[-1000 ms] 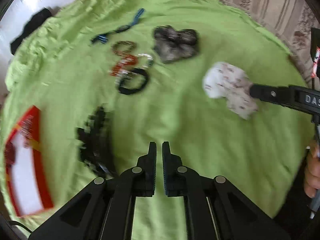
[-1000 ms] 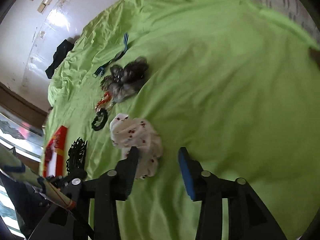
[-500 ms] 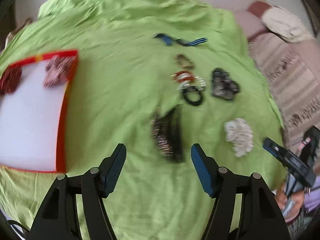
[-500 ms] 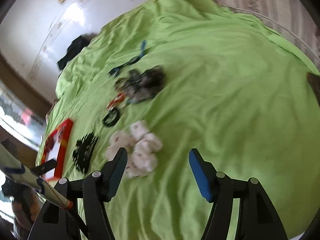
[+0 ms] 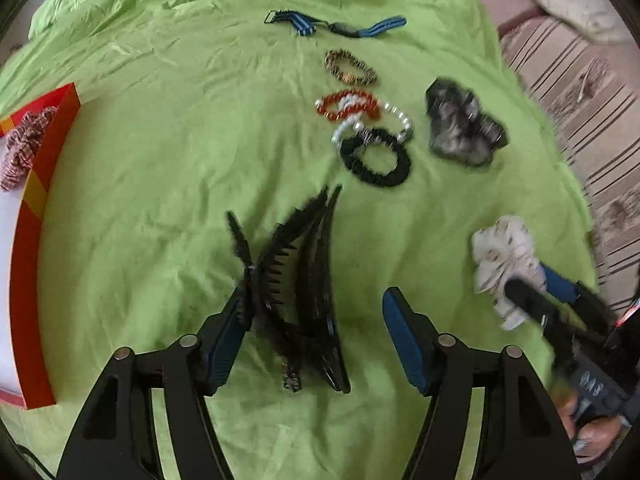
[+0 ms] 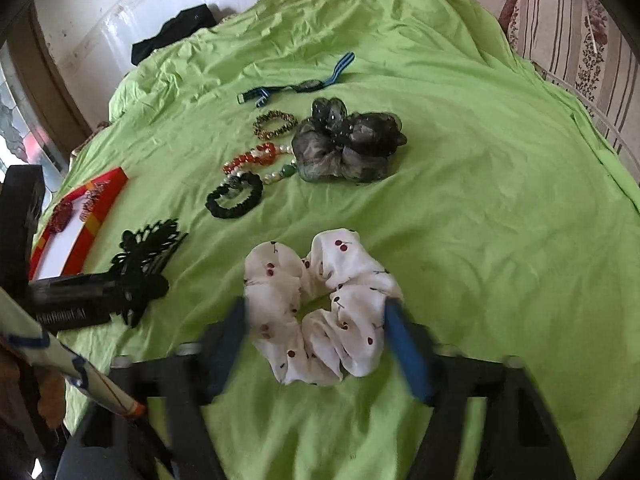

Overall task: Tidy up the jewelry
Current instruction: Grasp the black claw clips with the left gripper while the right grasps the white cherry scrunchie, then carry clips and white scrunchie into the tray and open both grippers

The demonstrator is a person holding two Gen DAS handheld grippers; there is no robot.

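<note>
Jewelry and hair things lie spread on a green sheet [image 5: 160,160] that covers a bed.

The left gripper [image 5: 316,340] is low over the sheet with its fingers spread wide. Between them lies a black hair claw clip [image 5: 304,280]. The left finger touches the clip's side, and the right finger is apart from it. The clip is not pinched.

The right gripper [image 6: 316,344] also has its fingers spread wide. A white scrunchie with red cherries [image 6: 320,308] lies flat on the sheet between them. The fingers look blurry, so I cannot tell if they touch the scrunchie. In the left wrist view the scrunchie sits at the near right, with the right gripper's fingers around it.

Farther off in the middle is a small bunch of things. A black hair tie [image 5: 376,158] is nearest. It touches a white bead bracelet [image 5: 374,120], which lies over a red bead bracelet [image 5: 346,106]. A gold and brown bead bracelet [image 5: 350,66] is just beyond them. A blue striped watch [image 5: 336,28] lies farthest away. A gray see-through scrunchie [image 5: 464,124] sits just right of the bunch.

At the left edge is a red box lid [image 5: 38,200] with a white inside. A red checked scrunchie [image 5: 22,148] rests in its far part.
</note>
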